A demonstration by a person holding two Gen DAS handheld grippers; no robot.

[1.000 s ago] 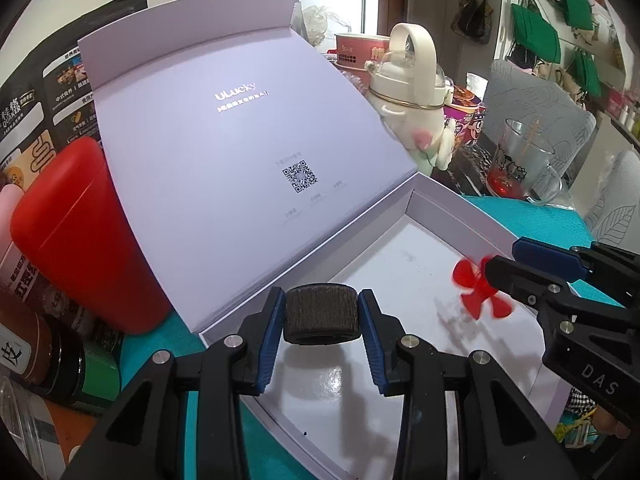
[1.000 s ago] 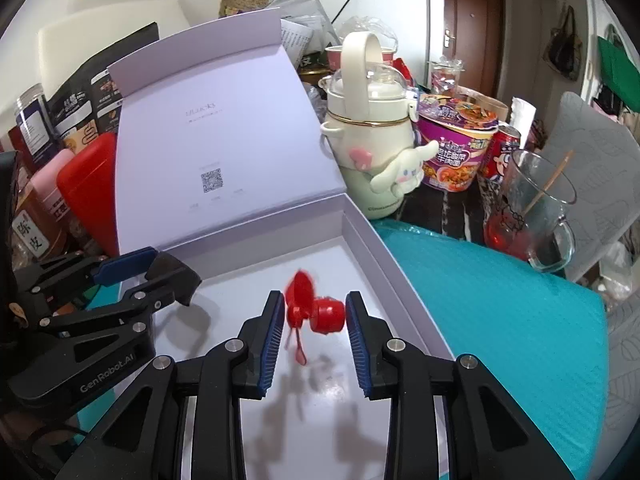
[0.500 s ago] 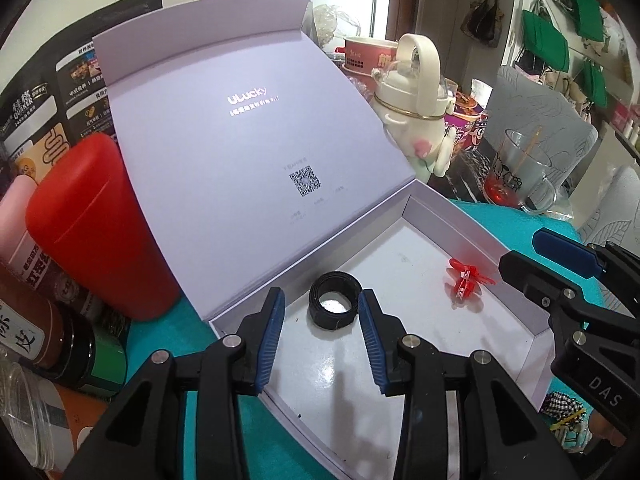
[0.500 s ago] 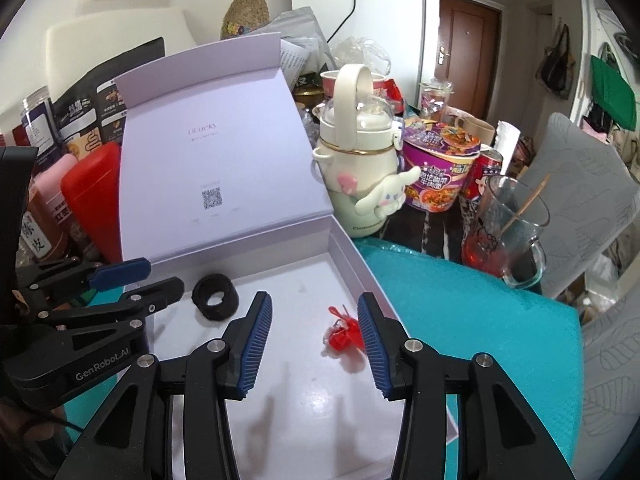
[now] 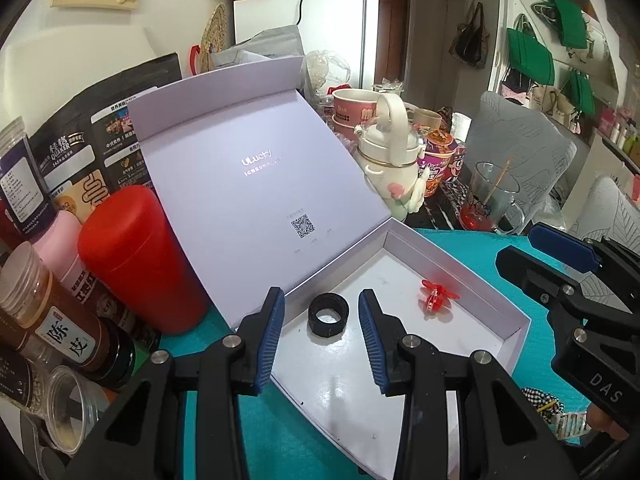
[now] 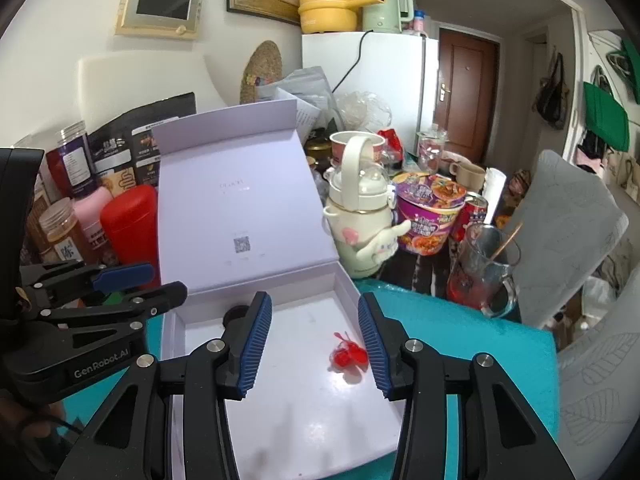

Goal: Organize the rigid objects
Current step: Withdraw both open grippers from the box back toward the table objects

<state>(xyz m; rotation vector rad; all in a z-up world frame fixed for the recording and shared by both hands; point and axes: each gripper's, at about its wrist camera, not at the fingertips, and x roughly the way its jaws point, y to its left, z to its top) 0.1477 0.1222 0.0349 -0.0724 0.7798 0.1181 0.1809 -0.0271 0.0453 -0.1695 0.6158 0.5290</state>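
An open lilac box (image 5: 516, 320) lies on the teal table, its lid (image 5: 256, 192) propped up behind. A black ring (image 5: 328, 315) lies in the box's near left part. A small red propeller toy (image 5: 434, 294) lies toward the right; it also shows in the right wrist view (image 6: 348, 354). My left gripper (image 5: 322, 338) is open and empty, raised above the ring. My right gripper (image 6: 316, 344) is open and empty, raised above the box with the red toy just inside its right finger. The ring (image 6: 236, 314) is mostly hidden behind the right gripper's left finger.
A red canister (image 5: 136, 256), jars and bags stand left of the box. A cream kettle-shaped bottle (image 6: 360, 224), noodle cups (image 6: 430, 212) and a glass mug (image 6: 480, 272) stand behind and to the right. Teal cloth (image 6: 460, 344) lies right of the box.
My left gripper opened and let the black ring go into the box. My right gripper opened and let the red toy go into the box. Both grippers have drawn back and up.
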